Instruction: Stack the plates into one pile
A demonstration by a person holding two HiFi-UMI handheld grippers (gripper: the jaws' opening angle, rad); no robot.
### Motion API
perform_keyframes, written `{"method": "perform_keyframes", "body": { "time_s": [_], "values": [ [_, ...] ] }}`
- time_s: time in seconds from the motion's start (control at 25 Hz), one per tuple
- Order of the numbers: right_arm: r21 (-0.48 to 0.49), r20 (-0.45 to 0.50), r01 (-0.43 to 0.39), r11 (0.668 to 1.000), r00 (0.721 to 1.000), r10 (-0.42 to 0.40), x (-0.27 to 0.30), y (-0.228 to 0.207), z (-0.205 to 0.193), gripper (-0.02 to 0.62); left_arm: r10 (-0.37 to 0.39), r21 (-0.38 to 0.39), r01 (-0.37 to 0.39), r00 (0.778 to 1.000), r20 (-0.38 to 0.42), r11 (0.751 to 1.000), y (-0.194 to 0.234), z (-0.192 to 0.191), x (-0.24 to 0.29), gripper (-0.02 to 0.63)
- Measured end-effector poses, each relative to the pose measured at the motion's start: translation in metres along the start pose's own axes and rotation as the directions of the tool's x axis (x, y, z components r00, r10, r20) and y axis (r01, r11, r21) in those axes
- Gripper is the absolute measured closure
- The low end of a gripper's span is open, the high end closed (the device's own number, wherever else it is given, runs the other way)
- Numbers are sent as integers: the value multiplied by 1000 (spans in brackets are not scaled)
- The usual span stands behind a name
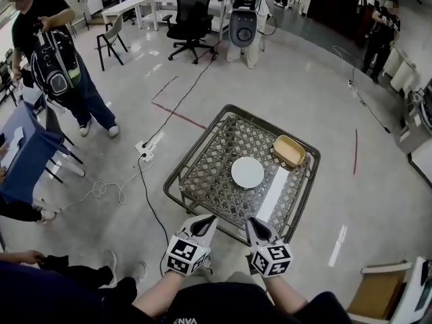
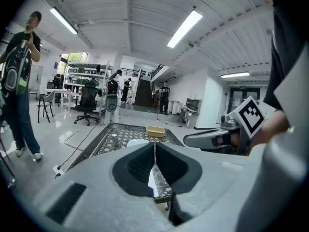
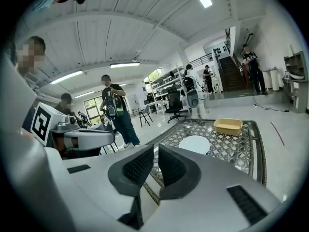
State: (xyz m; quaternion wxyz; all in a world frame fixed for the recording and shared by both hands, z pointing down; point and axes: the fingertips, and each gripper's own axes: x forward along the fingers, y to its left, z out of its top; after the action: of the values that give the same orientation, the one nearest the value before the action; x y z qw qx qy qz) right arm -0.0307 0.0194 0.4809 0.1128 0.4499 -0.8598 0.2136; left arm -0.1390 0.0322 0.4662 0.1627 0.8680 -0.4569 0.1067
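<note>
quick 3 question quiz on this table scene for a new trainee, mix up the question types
1. True or false: the white plate lies inside the yellow dish.
2. The left gripper has its jaws: a) wide apart; b) together with nothing between them; c) clamped on a plate.
3. Fill in: seen from the head view, the yellow dish sits at the table's ___ right corner.

Key: 1 false, they lie apart on the table; 2 b; 3 far.
</note>
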Motion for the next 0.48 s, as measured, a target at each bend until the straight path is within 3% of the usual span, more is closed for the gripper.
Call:
{"method": "perform_keyframes", "body": {
  "time_s": [0.32, 0.48],
  "values": [
    [-78, -14, -200, 977, 980, 199, -52, 16, 5, 592, 188, -50, -185, 981, 52, 981, -53, -12, -53, 584],
    [-104, -4, -237, 966, 971, 238, -77, 15, -2, 594, 236, -73, -231, 969, 71, 970, -82, -29, -70, 584]
  ]
}}
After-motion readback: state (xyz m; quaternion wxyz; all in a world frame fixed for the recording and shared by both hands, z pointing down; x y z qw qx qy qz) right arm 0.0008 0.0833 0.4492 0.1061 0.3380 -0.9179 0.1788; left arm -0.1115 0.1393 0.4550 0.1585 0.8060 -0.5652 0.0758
